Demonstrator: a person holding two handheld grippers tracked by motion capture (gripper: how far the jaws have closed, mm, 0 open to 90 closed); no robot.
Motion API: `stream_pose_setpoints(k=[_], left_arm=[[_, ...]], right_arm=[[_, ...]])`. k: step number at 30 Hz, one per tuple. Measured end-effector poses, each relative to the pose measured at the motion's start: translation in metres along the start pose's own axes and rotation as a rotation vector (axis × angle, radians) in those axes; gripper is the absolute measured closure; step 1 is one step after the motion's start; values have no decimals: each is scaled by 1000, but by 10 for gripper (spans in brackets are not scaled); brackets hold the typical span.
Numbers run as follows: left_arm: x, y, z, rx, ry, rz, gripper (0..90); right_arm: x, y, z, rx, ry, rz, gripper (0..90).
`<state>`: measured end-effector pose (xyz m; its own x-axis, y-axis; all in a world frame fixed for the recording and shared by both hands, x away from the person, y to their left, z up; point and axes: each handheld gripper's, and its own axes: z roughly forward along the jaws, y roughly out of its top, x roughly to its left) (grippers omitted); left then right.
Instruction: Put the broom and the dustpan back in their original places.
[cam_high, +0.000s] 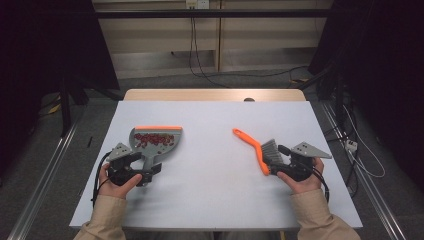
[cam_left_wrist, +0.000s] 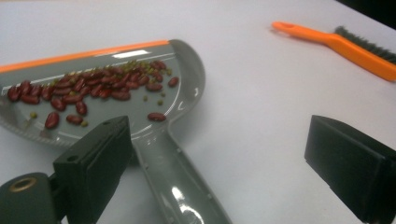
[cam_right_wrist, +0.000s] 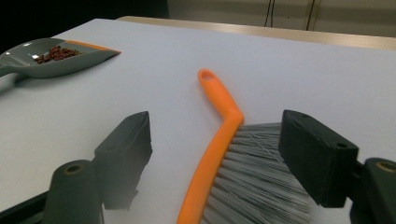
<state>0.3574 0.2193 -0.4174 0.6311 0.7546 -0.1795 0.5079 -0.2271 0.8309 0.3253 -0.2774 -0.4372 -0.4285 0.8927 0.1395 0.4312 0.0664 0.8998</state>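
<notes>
A grey dustpan (cam_high: 155, 140) with an orange lip lies on the left of the table and holds several red beans (cam_left_wrist: 88, 91). Its handle (cam_left_wrist: 180, 186) runs back between the jaws of my left gripper (cam_high: 145, 167) (cam_left_wrist: 219, 165), which stands open with neither pad pressing on it. On the right lies an orange brush (cam_high: 252, 145) with grey bristles (cam_right_wrist: 261, 182). My right gripper (cam_high: 277, 160) (cam_right_wrist: 219, 156) is open too, one jaw on each side of the brush head, with gaps showing. The brush (cam_left_wrist: 345, 44) also appears far off in the left gripper view.
The white table top (cam_high: 215, 165) has a wooden strip (cam_high: 215, 95) along its far edge. Cables (cam_high: 200, 60) trail on the floor behind it, and metal rails (cam_high: 45, 175) run along both sides. The person's hands and beige sleeves (cam_high: 107, 215) come in from the near edge.
</notes>
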Motion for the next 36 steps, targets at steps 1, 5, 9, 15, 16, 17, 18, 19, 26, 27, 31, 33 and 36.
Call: stream_pose_setpoints(k=[1, 5, 9, 15, 16, 17, 18, 19, 26, 27, 31, 33, 36], left_arm=[[0, 0, -1, -8, -11, 14, 76], [0, -1, -3, -13, -45, 56, 72], [0, -2, -4, -19, -55, 65, 72], [3, -4, -6, -10, -65, 73, 71], [4, -5, -7, -12, -69, 74, 72], [5, -6, -7, -16, -76, 73, 71], [5, -6, -8, -14, -74, 74, 71], [6, -7, -8, -17, -75, 71, 71], [11, -15, -9, -1, -91, 67, 71], [12, -16, -10, 4, -89, 75, 72], [15, -20, -12, 10, -84, 73, 71], [17, -23, -13, 7, -83, 74, 71], [18, -26, -14, 11, -86, 71, 68]], right_arm=[[0, 0, -1, 1, 6, -1, 238], [-1, -2, -4, 1, 36, -4, 206], [-2, -3, -8, 1, 36, -15, 201], [-4, -8, -13, 17, 48, -19, 190], [-5, -8, -14, 18, 51, -21, 189], [-5, -9, -14, 20, 53, -21, 187], [-6, -10, -15, 22, 50, -24, 185], [-6, -10, -16, 26, 54, -27, 182], [-9, -16, -22, 52, 59, -45, 171], [-10, -17, -23, 55, 61, -44, 169], [-11, -21, -25, 74, 60, -43, 161], [-13, -23, -27, 86, 58, -48, 159], [-15, -26, -29, 93, 59, -48, 156]])
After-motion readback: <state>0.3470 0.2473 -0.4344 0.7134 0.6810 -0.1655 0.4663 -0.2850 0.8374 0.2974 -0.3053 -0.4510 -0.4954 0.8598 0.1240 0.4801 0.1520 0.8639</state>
